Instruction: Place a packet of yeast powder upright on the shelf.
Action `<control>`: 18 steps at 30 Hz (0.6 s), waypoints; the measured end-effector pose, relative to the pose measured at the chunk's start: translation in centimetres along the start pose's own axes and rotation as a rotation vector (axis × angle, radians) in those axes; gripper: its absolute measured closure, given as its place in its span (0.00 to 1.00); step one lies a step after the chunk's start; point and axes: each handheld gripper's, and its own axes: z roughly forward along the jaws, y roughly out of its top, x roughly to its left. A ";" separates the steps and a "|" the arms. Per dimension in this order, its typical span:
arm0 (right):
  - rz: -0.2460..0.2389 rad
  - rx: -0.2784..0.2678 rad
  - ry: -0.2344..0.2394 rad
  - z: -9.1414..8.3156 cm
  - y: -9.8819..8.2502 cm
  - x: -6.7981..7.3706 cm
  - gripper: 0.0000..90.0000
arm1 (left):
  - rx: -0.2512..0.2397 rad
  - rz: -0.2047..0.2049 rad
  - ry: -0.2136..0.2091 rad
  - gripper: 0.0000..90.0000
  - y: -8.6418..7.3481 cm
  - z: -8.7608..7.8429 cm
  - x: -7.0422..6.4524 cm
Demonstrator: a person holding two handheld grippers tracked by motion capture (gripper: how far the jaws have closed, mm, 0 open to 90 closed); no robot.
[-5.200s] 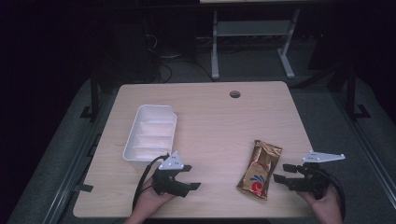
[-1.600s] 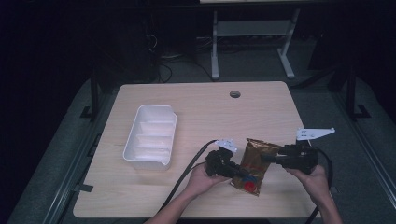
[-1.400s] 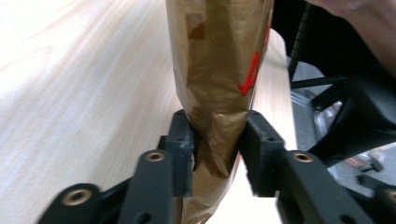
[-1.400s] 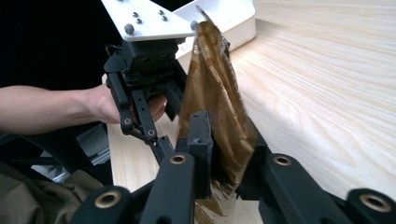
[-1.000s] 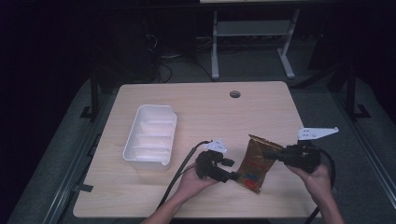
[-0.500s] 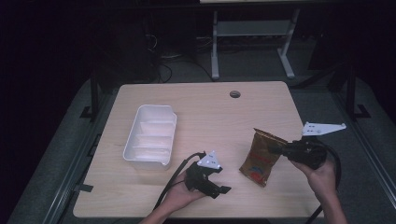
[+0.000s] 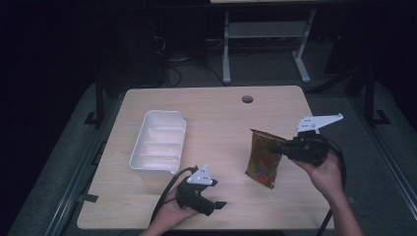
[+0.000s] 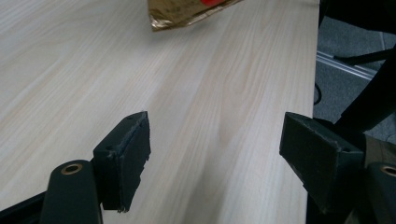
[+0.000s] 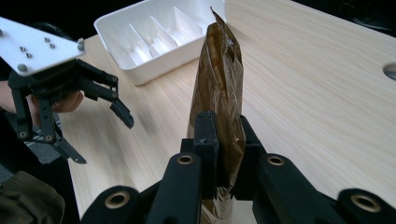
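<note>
A gold-brown snack bag [image 7: 263, 160] with red print hangs upright above the table's right side. My right gripper [image 7: 287, 150] is shut on its upper edge. In the right gripper view the jaws [image 9: 224, 130] pinch the bag [image 9: 219, 79] edge-on. My left gripper [image 7: 219, 206] lies low near the front edge, left of the bag and apart from it. Its jaws have just been opening and now stand open [image 8: 222, 158] with nothing between them. In that view a corner of the bag [image 8: 187, 11] shows beyond them. The left gripper [image 9: 102, 140] also shows in the right gripper view.
A white divided tray [image 7: 147, 128] sits on the wooden table [image 7: 221, 113] at the left; its compartments [image 9: 140, 74] hold nothing. A round cable hole [image 7: 247, 99] lies at the far middle. Dark floor and a metal frame lie beyond the table.
The left gripper let go of the bag, opened and drew back left toward the front edge. The right gripper raised the bag off the table and to the right.
</note>
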 end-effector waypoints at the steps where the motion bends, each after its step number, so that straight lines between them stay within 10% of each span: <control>1: -0.004 0.002 0.007 0.3 0.4 0.0 0.92 | 0.000 0.002 0.003 0.26 -0.2 -0.2 0.0; 18: -0.007 -0.018 0.097 6.4 7.4 -1.7 0.92 | -0.036 -0.010 0.015 0.25 -1.3 -1.4 0.2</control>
